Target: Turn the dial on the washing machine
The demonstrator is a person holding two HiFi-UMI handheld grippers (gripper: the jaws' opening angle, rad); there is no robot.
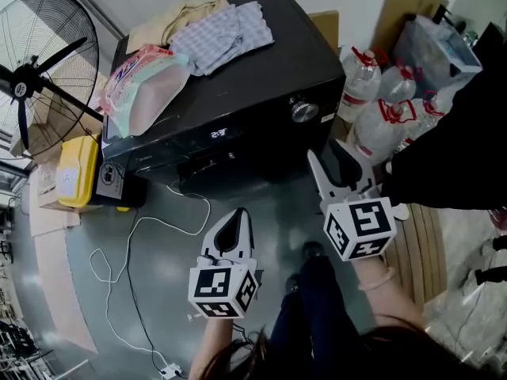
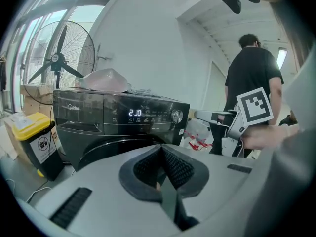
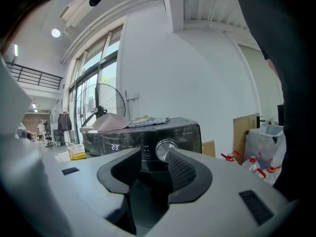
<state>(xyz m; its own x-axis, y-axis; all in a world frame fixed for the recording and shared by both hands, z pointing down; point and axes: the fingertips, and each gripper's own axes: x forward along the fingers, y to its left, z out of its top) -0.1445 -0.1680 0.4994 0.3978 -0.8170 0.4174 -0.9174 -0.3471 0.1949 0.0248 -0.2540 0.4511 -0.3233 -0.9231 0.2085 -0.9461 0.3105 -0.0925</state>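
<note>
- My right hand-held gripper [image 1: 331, 163] has its jaws apart with nothing between them. It is held in front of the washing machine [image 1: 238, 101], close to its front panel but not touching it.
- The dial [image 1: 303, 109] sits at the right end of the washing machine's front panel, just beyond my right jaw tips. In the right gripper view it shows through the gap between the jaws.
- My left hand-held gripper [image 1: 236, 222] has its jaws together and holds nothing. It is farther back from the washing machine's front, left of the dial.
- Water bottles [image 1: 380, 109] crowd the washing machine's right side, near the dial's corner.
- Clothes [image 1: 226, 30] lie on the washing machine's top.
- The floor [image 1: 261, 196] before the washing machine's front is open. A white cable [image 1: 135, 236] loops across it on the left.
- A yellow bin [image 1: 78, 172] stands at the washing machine's left side.
</note>
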